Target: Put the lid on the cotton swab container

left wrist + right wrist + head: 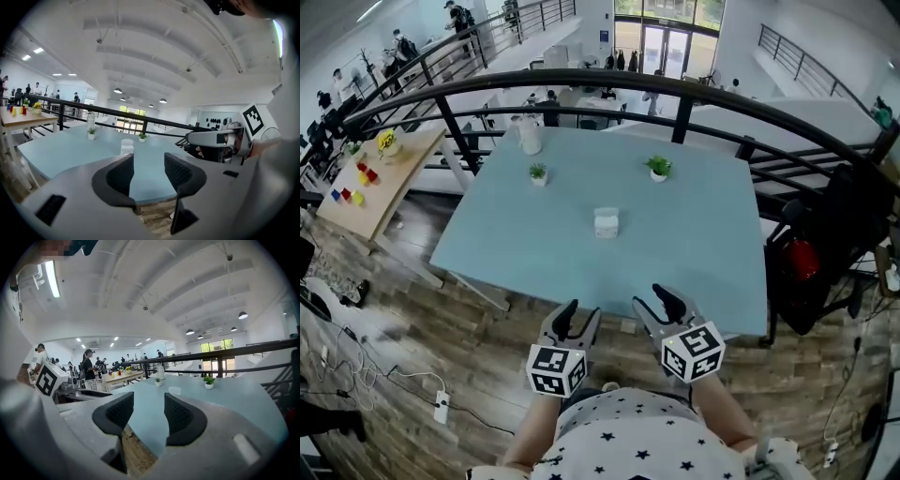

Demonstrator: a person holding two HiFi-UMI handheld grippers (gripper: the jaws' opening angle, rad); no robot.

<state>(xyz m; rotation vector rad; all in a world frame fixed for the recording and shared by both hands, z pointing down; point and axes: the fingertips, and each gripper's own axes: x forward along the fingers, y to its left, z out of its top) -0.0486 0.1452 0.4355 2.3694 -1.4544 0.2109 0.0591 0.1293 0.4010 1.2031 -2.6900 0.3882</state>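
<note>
Cotton swab container [606, 222] sits near the middle of the light blue desk [506, 244], standing alone, well apart from both grippers. It is small and white in every view. From the head view it reads as one compact piece, and no loose lid shows anywhere on the desk. Too small to tell if a lid is seated on top.

Left gripper [577, 319]: jaws apart, nothing between them; through the gap only desk surface and floor show. Right gripper [656, 307]: jaws wide apart, also empty. Both are held close to the person's body at the near desk edge, pointing roughly toward the container, neither touching anything.

Other stuff on the desk: two small potted plants [538, 173] [658, 168] further back, and a clear bottle [529, 136] near the far left corner. None of them are near the container.

Progress, my read: no handling is under way. Either the lid is already on and the job is done, or nothing has started. With no separate lid in sight and both grippers empty, done seems more likely, but it is not certain. If the lid is not on, everything is left: find the lid, grasp it, steady the container, press the lid down.
</note>
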